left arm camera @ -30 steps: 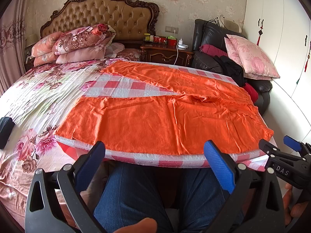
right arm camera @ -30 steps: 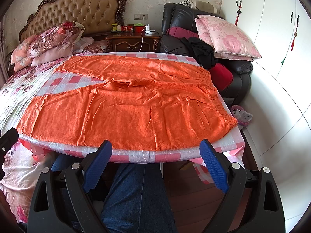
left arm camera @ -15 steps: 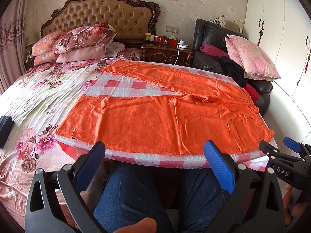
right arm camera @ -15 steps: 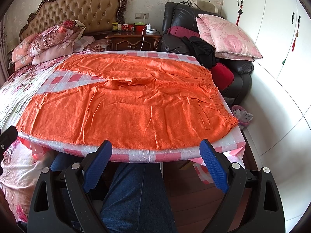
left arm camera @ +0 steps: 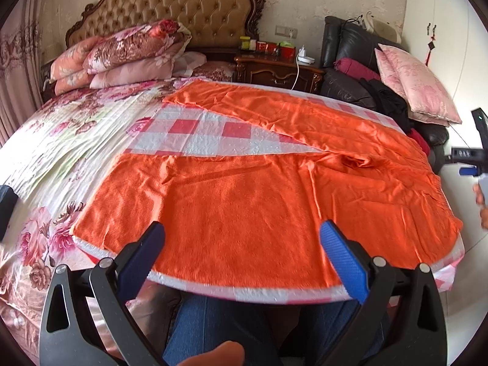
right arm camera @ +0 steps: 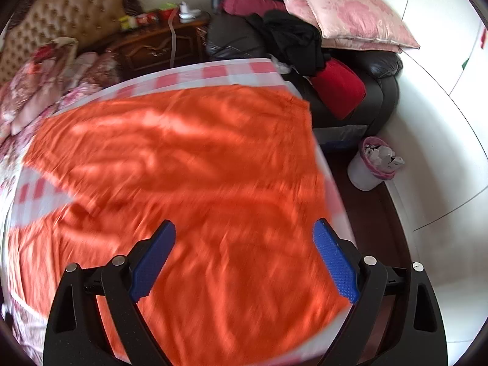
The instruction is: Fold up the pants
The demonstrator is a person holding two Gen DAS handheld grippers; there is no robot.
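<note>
- The left gripper (left arm camera: 242, 253) has its blue-padded jaws wide apart with nothing between the pads; the right gripper (right arm camera: 244, 256) likewise stands with jaws spread and nothing gripped.
- The orange pants (left arm camera: 259, 183) lie flat straight ahead of both pairs of jaws, legs splayed in a V toward the left and the waist at the right; their near edge runs just beyond the left gripper's fingertips, and in the blurred right wrist view the fabric fills the gap between the jaws, though contact cannot be told.
- The bed (left arm camera: 61, 140), with a floral cover, spreads beyond and left of the left jaws; a red-and-white checked cloth (left arm camera: 207, 137) lies under the pants.
- A tufted headboard (left arm camera: 170, 9) stands far ahead, with stacked floral pillows (left arm camera: 128, 52) before it.
- A black leather armchair (right arm camera: 366, 70) sits beyond the right jaws to the right, heaped with a pink cushion (right arm camera: 347, 12), dark clothing (right arm camera: 289, 39) and a red cushion (right arm camera: 338, 88).
- A dark wooden nightstand (left arm camera: 274, 73) stands between headboard and armchair, carrying small containers.
- A person's legs in blue jeans (left arm camera: 213, 329) show below the left jaws, at the bed's near edge.
- A white waste bin (right arm camera: 370, 164) with a pink liner stands on the floor right of the right jaws.
</note>
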